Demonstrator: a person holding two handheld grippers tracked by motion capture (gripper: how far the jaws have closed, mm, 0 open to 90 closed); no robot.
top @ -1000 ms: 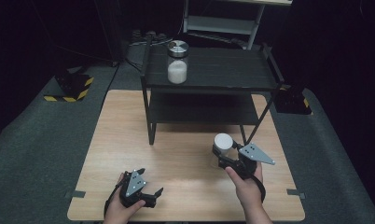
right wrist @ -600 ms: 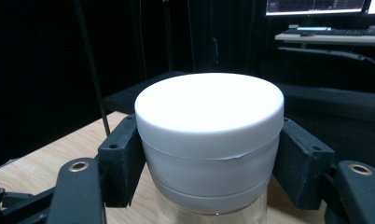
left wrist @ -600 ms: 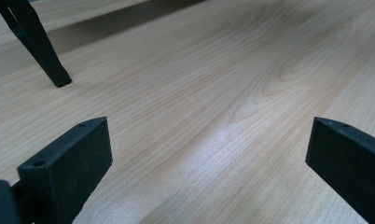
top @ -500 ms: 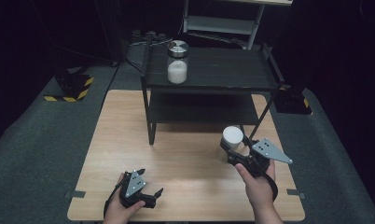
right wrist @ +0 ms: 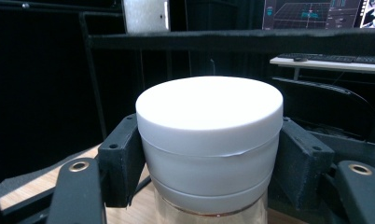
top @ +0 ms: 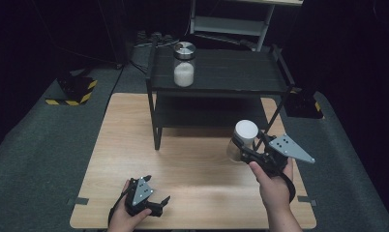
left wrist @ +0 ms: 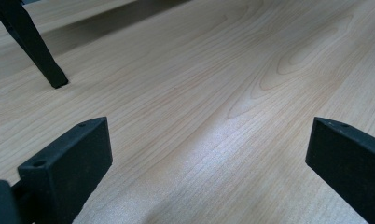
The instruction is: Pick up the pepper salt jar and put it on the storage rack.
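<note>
Right tool (top: pixel 245 147) clenched on white-lidded jar (top: pixel 243 140), base cut off; left tool (top: pixel 156 203) released.

Wooden table (top: pixel 134 145) on grey carpet (top: pixel 42 159). Black two-tier rack (top: pixel 231 72) stands at the table's 12 o'clock edge; one rack leg (left wrist: pixel 36 51) rests on the wood. Glass jar (top: pixel 184 64) with metal lid, white fill, upright on the top tier toward 10 o'clock. Yellow-black striped block (top: pixel 74 89) on the carpet at 10 o'clock. Keyboard (right wrist: pixel 335 58) and screen (right wrist: pixel 316 11) beyond.
</note>
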